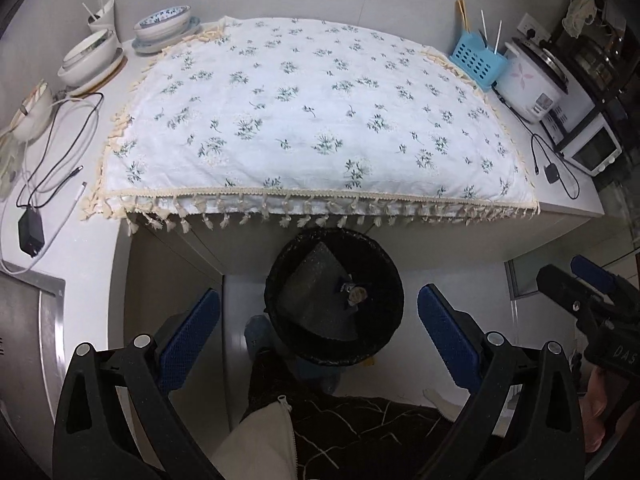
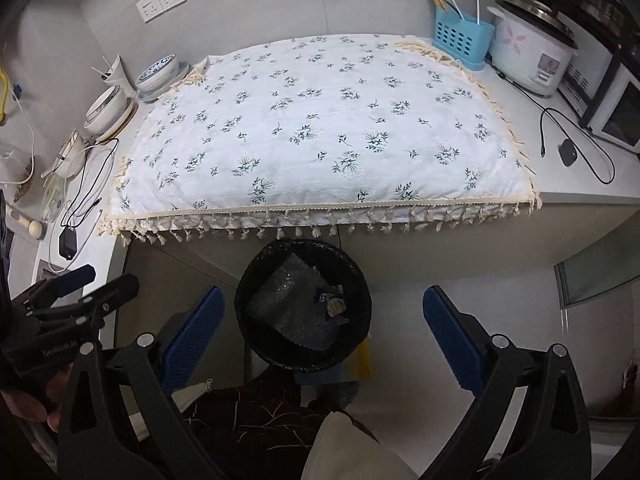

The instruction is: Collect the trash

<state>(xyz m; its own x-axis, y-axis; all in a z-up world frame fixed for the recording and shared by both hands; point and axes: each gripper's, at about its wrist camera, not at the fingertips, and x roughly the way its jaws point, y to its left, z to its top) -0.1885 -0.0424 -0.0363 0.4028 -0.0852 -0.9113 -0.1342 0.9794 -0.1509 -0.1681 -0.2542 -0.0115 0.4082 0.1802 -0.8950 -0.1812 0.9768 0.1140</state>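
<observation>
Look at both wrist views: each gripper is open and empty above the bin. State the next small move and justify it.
Probably lift both away toward the counter to look for leftovers. The left gripper and right gripper hold nothing, the trash bin already contains foam and wrappers, and the floral cloth shows no litter, so any remaining trash likely lies among the bowls at the left.

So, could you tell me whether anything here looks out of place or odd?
Nothing is spilled or damaged. Loose cables lie tangled on the counter left of the floral cloth, and a big grey foam piece fills much of the bin. Both tools are open and empty.
</observation>
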